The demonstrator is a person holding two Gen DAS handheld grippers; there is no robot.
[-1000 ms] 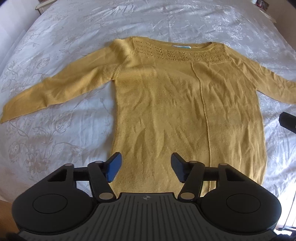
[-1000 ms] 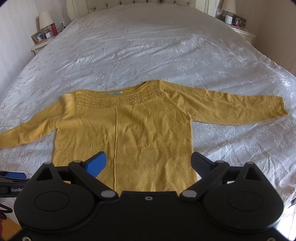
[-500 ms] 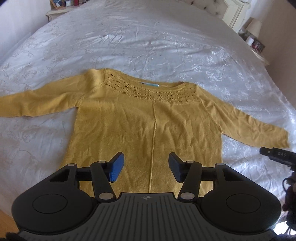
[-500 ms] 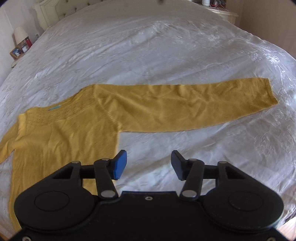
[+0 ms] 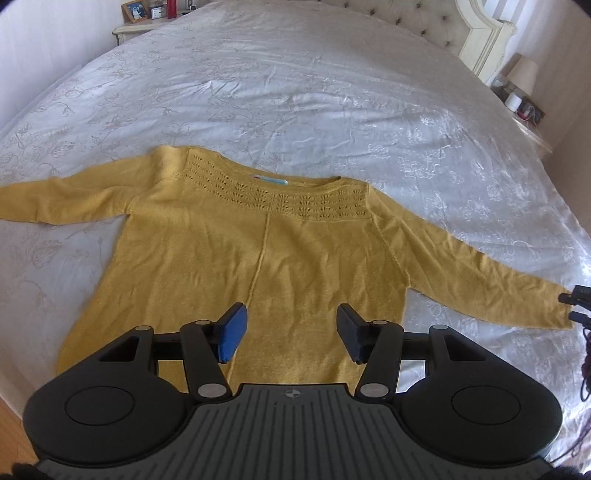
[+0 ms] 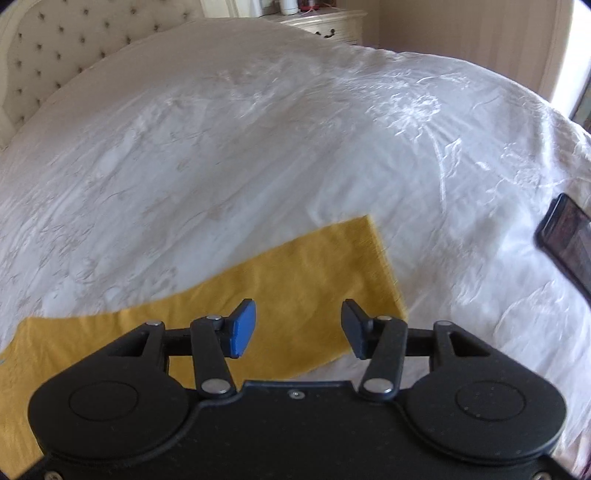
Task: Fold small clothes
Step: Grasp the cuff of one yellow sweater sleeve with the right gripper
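A mustard-yellow knitted sweater (image 5: 280,258) lies flat on the white bedspread (image 5: 295,92), neck away from me, both sleeves spread out. My left gripper (image 5: 290,332) is open and empty above the sweater's lower body near the hem. My right gripper (image 6: 299,328) is open and empty just above the end of the right sleeve (image 6: 295,273), close to its cuff. The right gripper's fingertips also show in the left wrist view (image 5: 574,306) at the right sleeve's cuff.
A tufted headboard (image 5: 443,26) and nightstands with a lamp (image 5: 521,77) and photo frames (image 5: 136,9) stand at the far end. A dark phone-like object (image 6: 569,240) sits at the right edge of the right wrist view. The bed's near edge is under me.
My right gripper has swung right along the sleeve to its cuff end. My left gripper has shifted right over the lower body. Both jaws stay open.
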